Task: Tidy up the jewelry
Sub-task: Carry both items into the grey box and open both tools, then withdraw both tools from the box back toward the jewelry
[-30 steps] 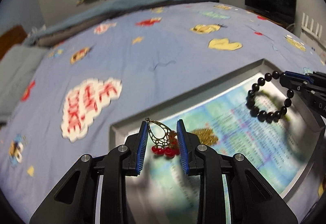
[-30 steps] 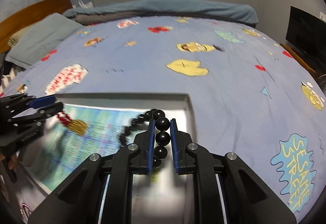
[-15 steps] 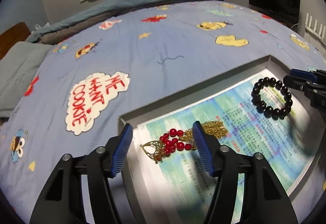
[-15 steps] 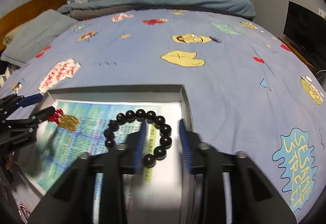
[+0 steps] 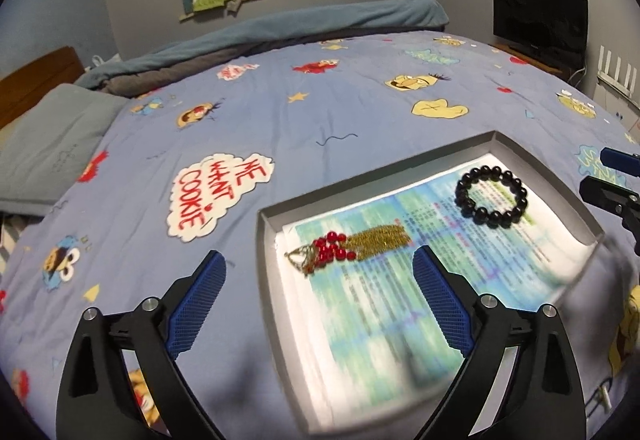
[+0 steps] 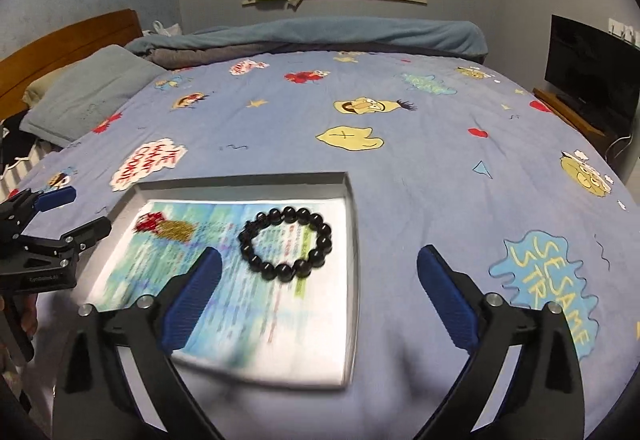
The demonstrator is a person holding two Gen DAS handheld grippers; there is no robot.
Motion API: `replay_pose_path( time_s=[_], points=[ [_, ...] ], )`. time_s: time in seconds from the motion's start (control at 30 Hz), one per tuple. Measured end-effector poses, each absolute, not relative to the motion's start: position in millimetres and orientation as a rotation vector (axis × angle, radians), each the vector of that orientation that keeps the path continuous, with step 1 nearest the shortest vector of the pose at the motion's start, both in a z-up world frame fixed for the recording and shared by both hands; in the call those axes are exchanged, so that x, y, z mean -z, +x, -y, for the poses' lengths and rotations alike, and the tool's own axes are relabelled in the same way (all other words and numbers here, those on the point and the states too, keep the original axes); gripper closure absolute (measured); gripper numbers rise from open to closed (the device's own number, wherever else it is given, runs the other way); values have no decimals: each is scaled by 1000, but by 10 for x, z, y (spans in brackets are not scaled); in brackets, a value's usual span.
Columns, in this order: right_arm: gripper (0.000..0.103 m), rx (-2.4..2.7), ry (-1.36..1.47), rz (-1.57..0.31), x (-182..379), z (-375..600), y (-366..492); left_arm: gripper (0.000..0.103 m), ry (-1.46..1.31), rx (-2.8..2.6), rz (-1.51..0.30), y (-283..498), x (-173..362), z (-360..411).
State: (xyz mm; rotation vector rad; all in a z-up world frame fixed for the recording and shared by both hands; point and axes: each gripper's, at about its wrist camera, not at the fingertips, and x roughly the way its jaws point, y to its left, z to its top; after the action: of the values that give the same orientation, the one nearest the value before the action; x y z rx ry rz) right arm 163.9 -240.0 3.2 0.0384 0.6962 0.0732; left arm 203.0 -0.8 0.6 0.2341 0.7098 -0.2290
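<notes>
A shallow grey box (image 5: 376,176) (image 6: 240,178) lined with a printed sheet lies on the bed. In its left part rests a gold-fringed ornament with red beads (image 5: 348,246) (image 6: 164,226). A black bead bracelet (image 5: 491,196) (image 6: 286,244) lies in its right part. My left gripper (image 5: 318,272) (image 6: 64,208) hovers near the box's left corner, jaws opening wide, nothing between them. My right gripper (image 6: 318,272) (image 5: 612,172) hangs over the box's right edge, jaws also opening wide and empty.
The box sits on a blue cartoon-print bedspread (image 6: 400,128). A grey pillow (image 6: 92,92) and wooden headboard (image 6: 64,40) are at the left. A folded blanket (image 6: 320,36) lies at the far end. A dark screen (image 6: 592,72) stands at the right.
Both grippers let go: the ornament dropped from the left one and the bracelet from the right one into the box. Both jaws spread wide and drew back from the box.
</notes>
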Motion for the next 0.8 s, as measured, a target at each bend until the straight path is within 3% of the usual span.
replay_pose_path(
  time_s=[0.8],
  points=[
    [6,-89,36,-620,-309,2423,418,6,175,168,-648,623,-292,-341]
  ],
)
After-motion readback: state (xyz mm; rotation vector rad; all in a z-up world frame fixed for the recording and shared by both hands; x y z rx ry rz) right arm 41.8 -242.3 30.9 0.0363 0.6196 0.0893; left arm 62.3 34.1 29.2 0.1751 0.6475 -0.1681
